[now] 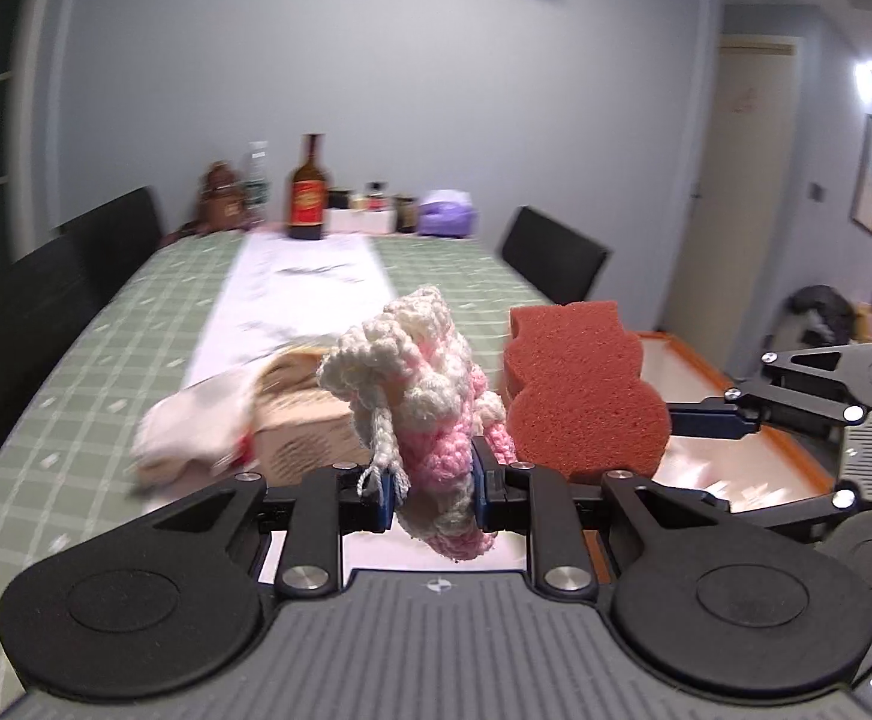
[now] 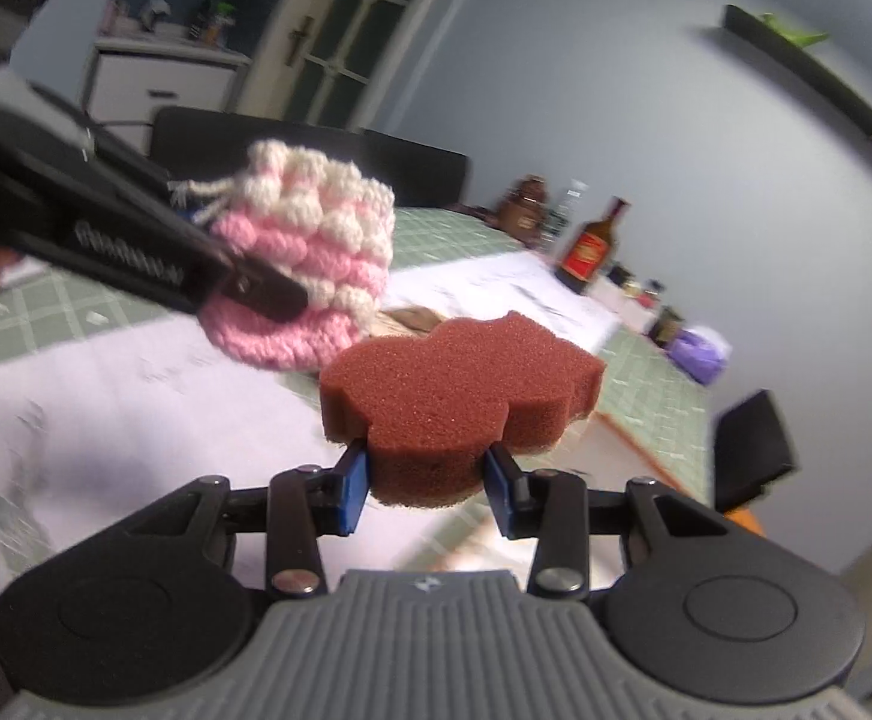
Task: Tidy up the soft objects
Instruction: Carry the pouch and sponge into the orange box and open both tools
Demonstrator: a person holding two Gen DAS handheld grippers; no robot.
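Observation:
My left gripper [image 1: 430, 495] is shut on a pink and white crocheted piece [image 1: 418, 384] and holds it up above the table. My right gripper [image 2: 430, 492] is shut on a reddish-brown shaped sponge [image 2: 466, 390], also held in the air. In the left wrist view the sponge [image 1: 580, 384] sits just right of the crochet, with the right gripper's fingers [image 1: 718, 417] behind it. In the right wrist view the crochet [image 2: 316, 264] hangs left of the sponge, held by the left gripper's fingers [image 2: 268, 291].
A long table with a green checked cloth [image 1: 106, 324] and a white runner [image 1: 304, 282]. A cardboard box [image 1: 298, 420] with white cloth lies below. An orange-rimmed tray [image 1: 754, 438] sits at right. Bottles [image 1: 307, 192], jars and a purple object [image 1: 448, 213] stand at the far end. Black chairs [image 1: 550, 258] flank the table.

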